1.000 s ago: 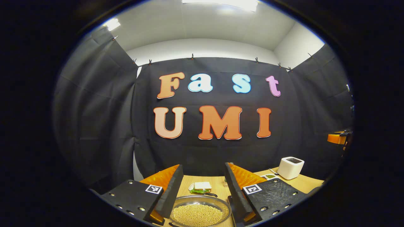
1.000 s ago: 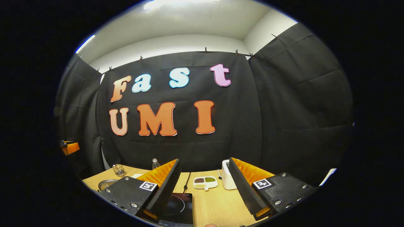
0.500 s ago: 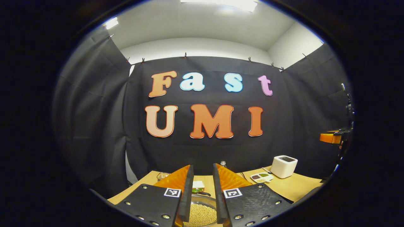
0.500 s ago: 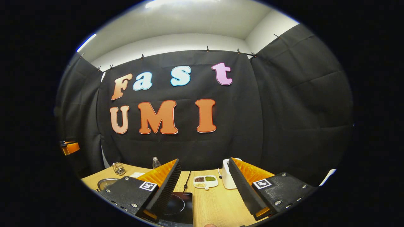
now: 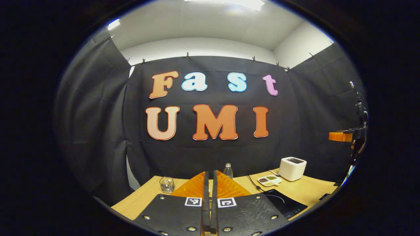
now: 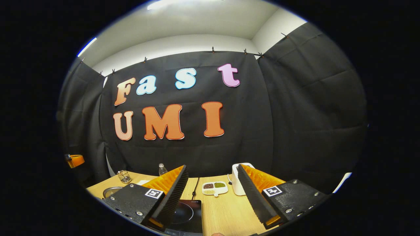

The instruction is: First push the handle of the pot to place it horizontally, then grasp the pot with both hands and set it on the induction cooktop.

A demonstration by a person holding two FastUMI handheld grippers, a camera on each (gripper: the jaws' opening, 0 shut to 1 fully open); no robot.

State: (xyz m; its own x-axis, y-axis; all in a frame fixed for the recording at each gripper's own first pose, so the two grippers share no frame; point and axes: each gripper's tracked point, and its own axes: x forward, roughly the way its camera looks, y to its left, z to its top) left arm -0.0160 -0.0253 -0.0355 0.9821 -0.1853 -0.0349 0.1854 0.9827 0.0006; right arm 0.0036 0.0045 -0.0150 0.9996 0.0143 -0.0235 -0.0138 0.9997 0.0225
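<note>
Here, in the left gripper view, a small glass container stands far left on the wooden surface. The left gripper has its jaws together, with nothing between them. A bottle rises just behind, and the induction cooktop lies right, near a divided dish and a white appliance. In the right gripper view, the pot shows its rim at the far left, beside the cooktop. The right gripper has its jaws wide apart.
</note>
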